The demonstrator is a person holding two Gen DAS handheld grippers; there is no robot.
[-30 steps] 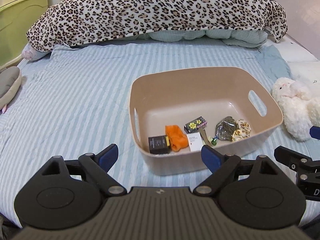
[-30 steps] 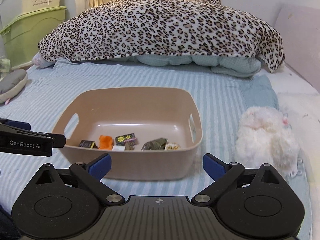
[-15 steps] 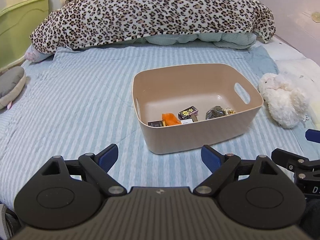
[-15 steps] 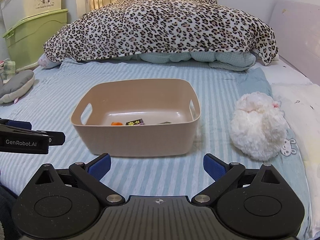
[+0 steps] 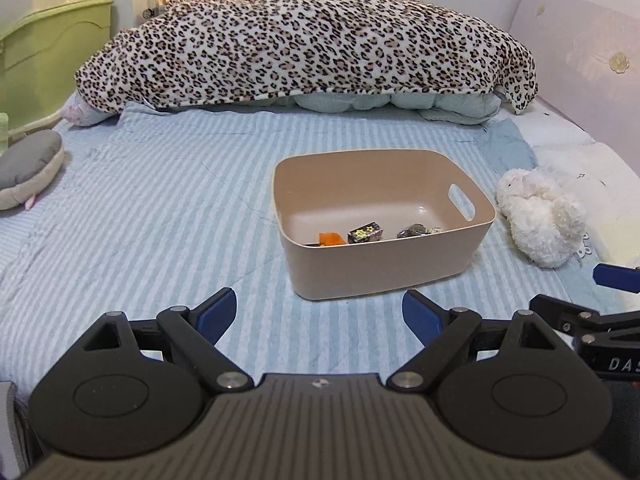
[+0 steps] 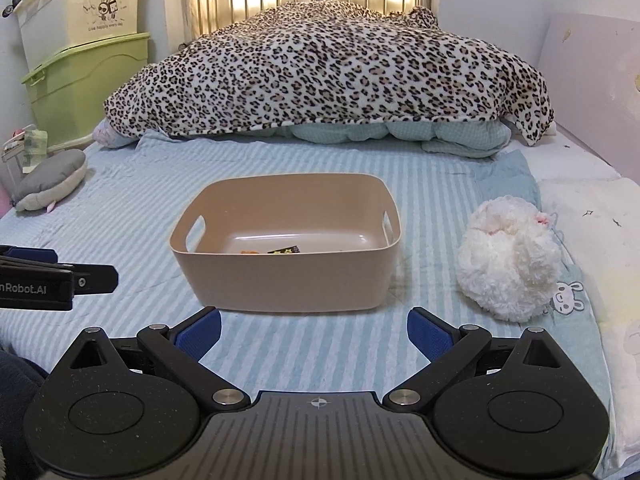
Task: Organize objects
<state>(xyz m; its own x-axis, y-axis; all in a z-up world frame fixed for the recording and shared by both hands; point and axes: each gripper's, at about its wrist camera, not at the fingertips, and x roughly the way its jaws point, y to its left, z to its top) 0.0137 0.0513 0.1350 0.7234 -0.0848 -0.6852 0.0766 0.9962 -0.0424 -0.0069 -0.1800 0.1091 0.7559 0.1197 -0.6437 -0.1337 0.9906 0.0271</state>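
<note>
A beige plastic bin (image 5: 384, 268) with cut-out handles sits on the striped blue bedsheet; it also shows in the right wrist view (image 6: 286, 280). Inside lie an orange item (image 5: 331, 239), a dark star-patterned box (image 5: 365, 234) and a dark foil packet (image 5: 412, 231). My left gripper (image 5: 319, 312) is open and empty, well short of the bin. My right gripper (image 6: 314, 332) is open and empty, just before the bin's near wall. The left gripper's side (image 6: 60, 280) shows at the left of the right wrist view.
A white plush toy (image 6: 508, 260) lies right of the bin, also in the left wrist view (image 5: 540, 216). A leopard-print blanket (image 5: 304, 40) is heaped at the bed's far end. A grey plush (image 5: 28, 168) lies at the left. Green and cream storage boxes (image 6: 80, 56) stand beside the bed.
Both grippers have pulled back from the bin, which now looks smaller and farther away. Both stay open and empty.
</note>
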